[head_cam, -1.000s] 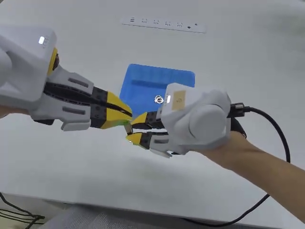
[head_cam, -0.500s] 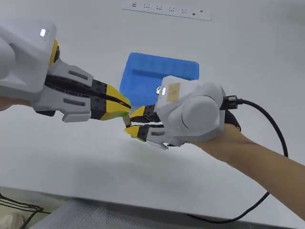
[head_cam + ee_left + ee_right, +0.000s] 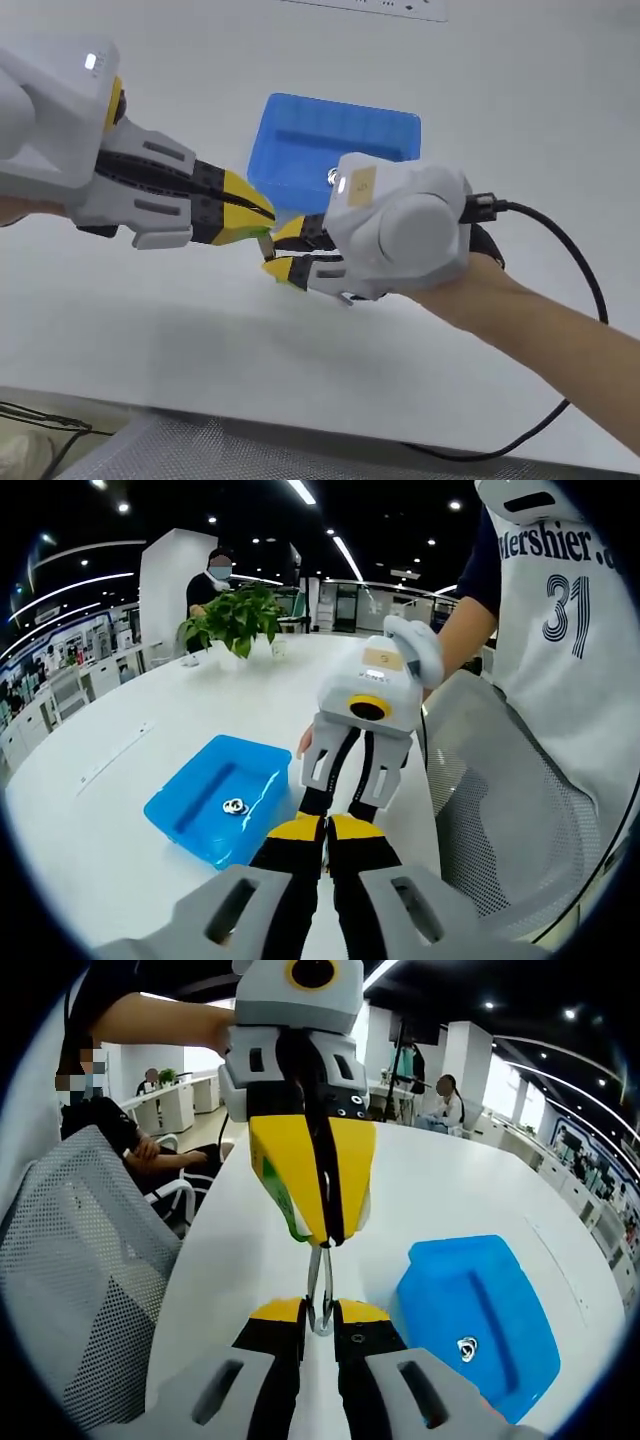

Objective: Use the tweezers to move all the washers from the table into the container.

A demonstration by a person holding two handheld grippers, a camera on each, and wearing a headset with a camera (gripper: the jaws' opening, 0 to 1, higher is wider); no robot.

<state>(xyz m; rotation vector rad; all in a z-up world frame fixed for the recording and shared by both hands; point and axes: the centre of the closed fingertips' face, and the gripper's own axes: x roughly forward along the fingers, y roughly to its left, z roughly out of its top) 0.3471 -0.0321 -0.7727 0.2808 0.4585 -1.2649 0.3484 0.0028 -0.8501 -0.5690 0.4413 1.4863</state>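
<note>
Above the table [image 3: 150, 330], left hand-held gripper [image 3: 262, 222] and right hand-held gripper [image 3: 273, 256] still clamp tweezers [image 3: 320, 1290]

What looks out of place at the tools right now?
The slim metal tweezers are clamped at both ends, between left tool and right tool, tip to tip beside the blue plastic container. Nothing looks spilled or damaged.

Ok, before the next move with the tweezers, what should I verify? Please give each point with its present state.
1. Left gripper shut on the tweezers: ok.
2. Right gripper gripping them firmly: cannot tell; they lie between its jaws.
3. Container open on top, near the grippers: ok.
4. Washers inside the container: ok, at least one lies on its floor.
5. Any more washers on the table: cannot tell.
</note>
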